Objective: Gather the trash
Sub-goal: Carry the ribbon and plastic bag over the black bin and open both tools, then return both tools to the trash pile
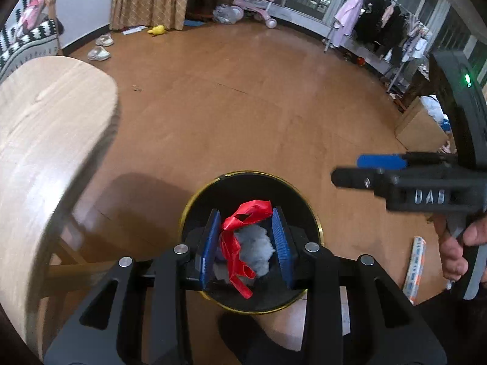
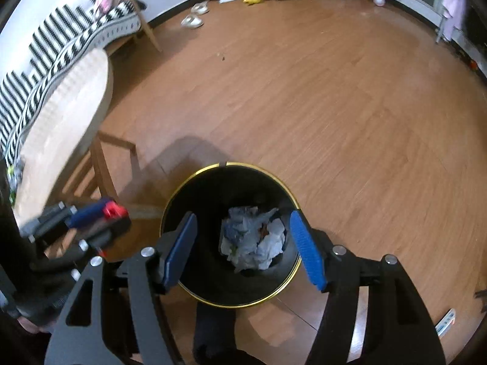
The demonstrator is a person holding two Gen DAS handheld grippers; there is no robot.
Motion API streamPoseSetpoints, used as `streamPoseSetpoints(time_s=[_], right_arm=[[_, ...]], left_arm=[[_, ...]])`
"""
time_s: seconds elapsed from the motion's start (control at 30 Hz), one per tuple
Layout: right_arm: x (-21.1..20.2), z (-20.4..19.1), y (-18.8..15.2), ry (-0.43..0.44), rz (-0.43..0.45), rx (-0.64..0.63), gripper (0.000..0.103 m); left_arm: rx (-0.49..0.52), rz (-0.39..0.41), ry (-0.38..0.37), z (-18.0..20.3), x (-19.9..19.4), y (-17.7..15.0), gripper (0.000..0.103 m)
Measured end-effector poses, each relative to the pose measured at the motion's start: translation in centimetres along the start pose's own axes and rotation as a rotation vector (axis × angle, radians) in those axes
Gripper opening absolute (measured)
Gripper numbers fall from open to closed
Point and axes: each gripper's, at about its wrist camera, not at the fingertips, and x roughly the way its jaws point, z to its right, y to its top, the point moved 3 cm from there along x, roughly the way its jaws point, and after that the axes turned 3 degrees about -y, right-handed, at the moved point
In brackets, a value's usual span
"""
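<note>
1. My left gripper [image 1: 246, 243] hides much of the bin [image 1: 194, 210] floor.
2. My table [image 1: 45, 152] smears at left, cut off by the frame edge.
3. My right gripper [image 1: 347, 176] is blurred at right.

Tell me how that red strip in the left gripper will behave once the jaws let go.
The red strip looks thin and floppy: it twists and droops between the left gripper's pads. It is probably very light, so it may flutter rather than drop straight. Being glossy, it could cling to a pad. The bin lies directly beneath.
</note>
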Motion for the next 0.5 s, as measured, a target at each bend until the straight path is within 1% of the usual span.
streamPoseSetpoints(time_s=[0.07,0.17,0.2,0.23,0.27,0.3,0.33,0.47,0.5], right_arm=[[-0.5,0.4,0.4,0.002,0.022,0.028,0.063],[-1.6,0.6,1.1,0.001,0.06,0.055,0.063],[-2.0,0.5,1.3,-0.004,0.073,0.056,0.063],[-2.4,0.4,1.5,-0.006,0.084,0.055,0.065],[-2.9,0.3,1.7,-0.008,0.099,0.055,0.067],[-3.6,0.0,2.0,-0.008,0.124,0.061,0.067],[-4.0,0.0,2.2,-0.005,0.134,0.065,0.068],[-5.0,-1.5,3.1,0.008,0.167,0.061,0.068],[-5.2,-2.4,3.4,0.017,0.176,0.054,0.068]], left_arm=[[0.0,-0.007,-0.026,0.3,0.3,-0.1,0.035],[0.018,-0.002,-0.034,1.3,0.7,0.1,0.037],[0.019,-0.003,-0.037,1.4,0.7,0.2,0.044],[0.018,-0.004,-0.041,1.5,0.6,0.3,0.059],[0.015,0.0,-0.046,1.4,0.4,0.2,0.066],[0.013,0.011,-0.047,1.4,0.0,0.1,0.076],[0.013,0.024,-0.044,1.2,-0.5,0.1,0.079],[0.012,0.046,-0.022,0.5,-2.6,-0.3,0.083],[0.008,0.055,-0.017,0.2,-3.3,-0.4,0.084]])
